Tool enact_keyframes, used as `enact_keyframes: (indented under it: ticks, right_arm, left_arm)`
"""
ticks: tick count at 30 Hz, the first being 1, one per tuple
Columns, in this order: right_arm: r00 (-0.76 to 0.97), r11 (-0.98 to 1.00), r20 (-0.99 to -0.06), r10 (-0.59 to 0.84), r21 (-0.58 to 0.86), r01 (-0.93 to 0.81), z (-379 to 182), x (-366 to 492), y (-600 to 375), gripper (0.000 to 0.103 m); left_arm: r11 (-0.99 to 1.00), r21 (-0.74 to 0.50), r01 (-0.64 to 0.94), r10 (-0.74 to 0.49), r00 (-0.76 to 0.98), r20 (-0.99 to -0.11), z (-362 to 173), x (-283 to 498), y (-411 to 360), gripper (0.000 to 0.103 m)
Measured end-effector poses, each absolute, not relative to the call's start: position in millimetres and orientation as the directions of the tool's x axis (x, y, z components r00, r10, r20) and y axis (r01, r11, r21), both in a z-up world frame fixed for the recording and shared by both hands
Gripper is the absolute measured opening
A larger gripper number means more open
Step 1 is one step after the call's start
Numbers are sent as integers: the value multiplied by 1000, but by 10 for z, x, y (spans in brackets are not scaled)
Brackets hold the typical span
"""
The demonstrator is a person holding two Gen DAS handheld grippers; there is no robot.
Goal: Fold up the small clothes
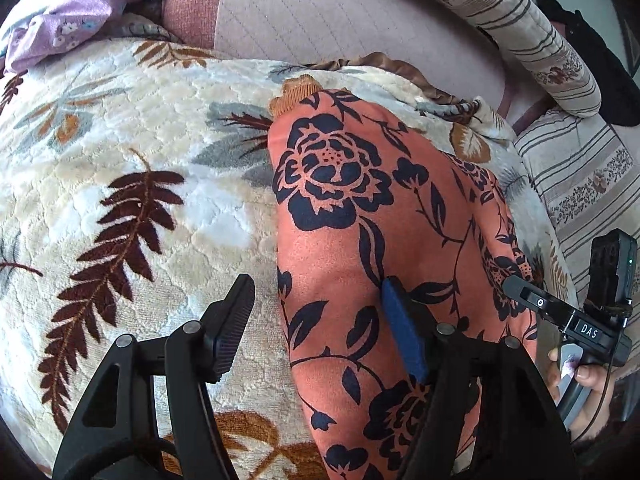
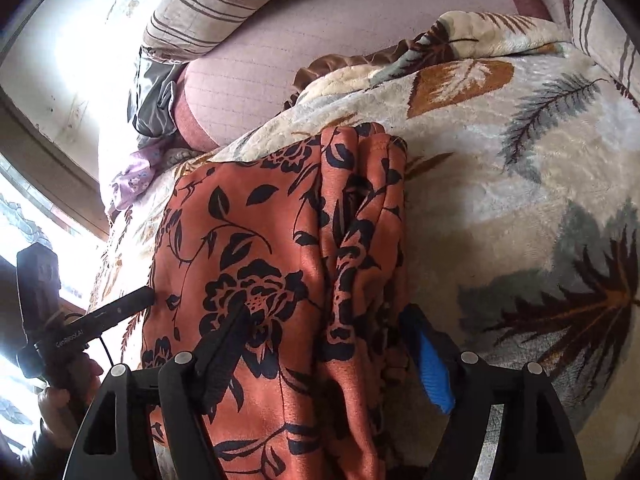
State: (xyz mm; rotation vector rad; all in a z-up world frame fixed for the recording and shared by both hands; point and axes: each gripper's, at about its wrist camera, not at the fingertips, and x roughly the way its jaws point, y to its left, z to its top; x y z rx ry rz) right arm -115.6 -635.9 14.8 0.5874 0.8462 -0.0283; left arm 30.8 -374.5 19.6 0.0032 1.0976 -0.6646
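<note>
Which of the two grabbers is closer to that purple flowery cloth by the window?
Left. The purple floral cloth lies beyond the left gripper; the right gripper, on the orange floral garment's far side, is farther.

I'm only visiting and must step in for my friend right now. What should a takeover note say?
Left hand-held gripper: open, straddling the left edge of the orange garment with the dark flower print.
Right hand-held gripper: open, over the garment's bunched right-hand folds.
The garment lies lengthwise on the cream leaf-patterned plush blanket.
Done: it appears folded into a long strip.
Left: probably grip an end, fold it across, tidy.
</note>
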Motion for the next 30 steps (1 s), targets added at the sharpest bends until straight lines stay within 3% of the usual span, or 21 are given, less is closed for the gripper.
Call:
enact_keyframes:
  ticks: [2,5,11,18,21,26,28,30]
  right_arm:
    - [669,841,-714,207,480,251,107,-1120,-6364,79]
    - [665,826,-711,226,502,255,10,-1070,-6409,81]
    - [696,807,-670,258,546,226,-71,-1040,-6452,89]
    - [685,854,-694,223,478,206,-65,-938,-6311,94]
    - [681,859,-699,219,469,205,-67,-917,-6303,89]
    - [700,832,-673,239,514,210,-92,-966,-6379,65]
    - [712,814,-657,247,539,215,-110,-993,-6418,62]
    - [716,808,-653,247,547,221,-107,-1003,-6418,59]
  left_arm:
    - [808,-311,500,-495,289,-820,161,308,-3758,78]
    - [800,-305,517,-495,280,-823,95,314,-3803,81]
    - [800,-315,510,-499,276,-821,-17,362,-3823,97]
    - [792,-302,530,-506,294,-811,-59,369,-3881,102]
    - [783,-300,545,-512,290,-808,-69,384,-3908,102]
    - [764,-305,568,-525,274,-805,-85,409,-3934,102]
    - [756,-307,579,-530,266,-805,-80,406,-3942,97]
    - [737,-328,591,-550,242,-799,-59,381,-3970,72]
